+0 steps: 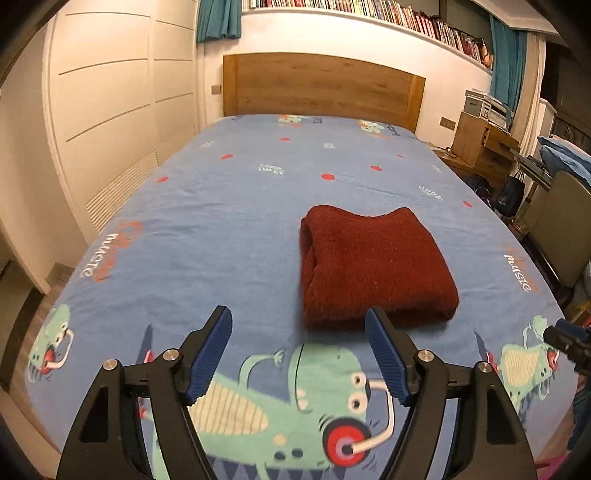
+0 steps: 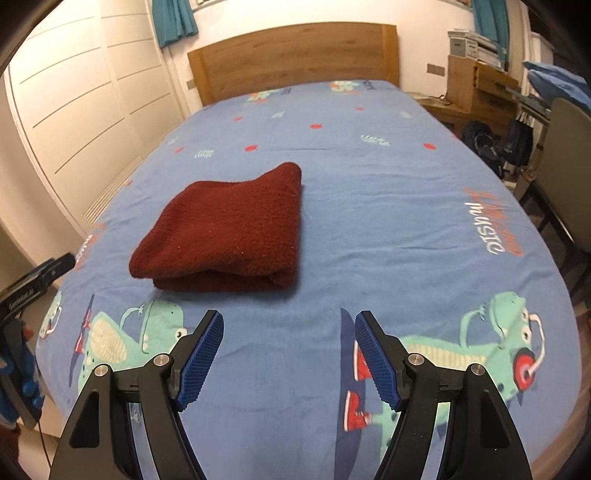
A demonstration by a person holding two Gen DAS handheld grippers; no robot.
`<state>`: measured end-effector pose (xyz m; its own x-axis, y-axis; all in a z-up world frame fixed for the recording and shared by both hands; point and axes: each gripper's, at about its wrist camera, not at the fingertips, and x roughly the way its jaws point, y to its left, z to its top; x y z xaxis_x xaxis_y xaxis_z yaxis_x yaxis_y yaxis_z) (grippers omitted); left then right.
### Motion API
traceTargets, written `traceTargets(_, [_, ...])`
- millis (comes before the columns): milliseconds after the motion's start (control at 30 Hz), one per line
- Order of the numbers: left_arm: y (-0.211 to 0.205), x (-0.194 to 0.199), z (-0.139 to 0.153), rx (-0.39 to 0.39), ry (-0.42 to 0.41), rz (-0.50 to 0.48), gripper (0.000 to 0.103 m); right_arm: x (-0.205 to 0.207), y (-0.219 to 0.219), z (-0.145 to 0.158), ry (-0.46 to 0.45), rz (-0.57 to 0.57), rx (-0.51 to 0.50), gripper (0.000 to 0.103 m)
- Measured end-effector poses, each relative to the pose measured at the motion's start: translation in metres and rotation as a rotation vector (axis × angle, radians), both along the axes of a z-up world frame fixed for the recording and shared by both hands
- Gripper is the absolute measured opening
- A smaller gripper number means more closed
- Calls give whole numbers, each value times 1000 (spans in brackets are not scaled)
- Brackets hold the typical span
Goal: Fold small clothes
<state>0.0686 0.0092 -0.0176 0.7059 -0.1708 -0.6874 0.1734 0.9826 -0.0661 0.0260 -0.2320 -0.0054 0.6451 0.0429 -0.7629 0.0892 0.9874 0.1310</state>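
Observation:
A dark red fleece garment (image 1: 373,266) lies folded into a thick rectangle on the blue cartoon bedsheet (image 1: 221,229). It also shows in the right wrist view (image 2: 229,232), left of centre. My left gripper (image 1: 299,321) is open and empty, held above the sheet just short of the garment's near edge. My right gripper (image 2: 289,323) is open and empty, to the right of and nearer than the garment. The right gripper's tip shows at the right edge of the left wrist view (image 1: 569,343). The left gripper shows at the left edge of the right wrist view (image 2: 33,280).
A wooden headboard (image 1: 321,86) stands at the far end of the bed. White wardrobe doors (image 1: 103,110) run along the left. A wooden desk (image 1: 484,144), bags (image 2: 495,147) and a chair (image 2: 569,184) crowd the right side. Bookshelves (image 1: 406,18) line the wall above.

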Motion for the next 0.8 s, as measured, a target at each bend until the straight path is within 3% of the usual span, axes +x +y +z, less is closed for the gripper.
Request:
traceTargets(233, [15, -46, 11, 6, -45, 27, 74, -46, 2, 12, -37, -35, 2, 75])
traceTargets(333, [20, -63, 15, 11, -75, 41, 84, -63, 5, 14, -45, -47, -1, 75])
traceTargets(800, [28, -124, 11, 44, -135, 50, 100, -119, 9, 14, -82, -115, -44, 79])
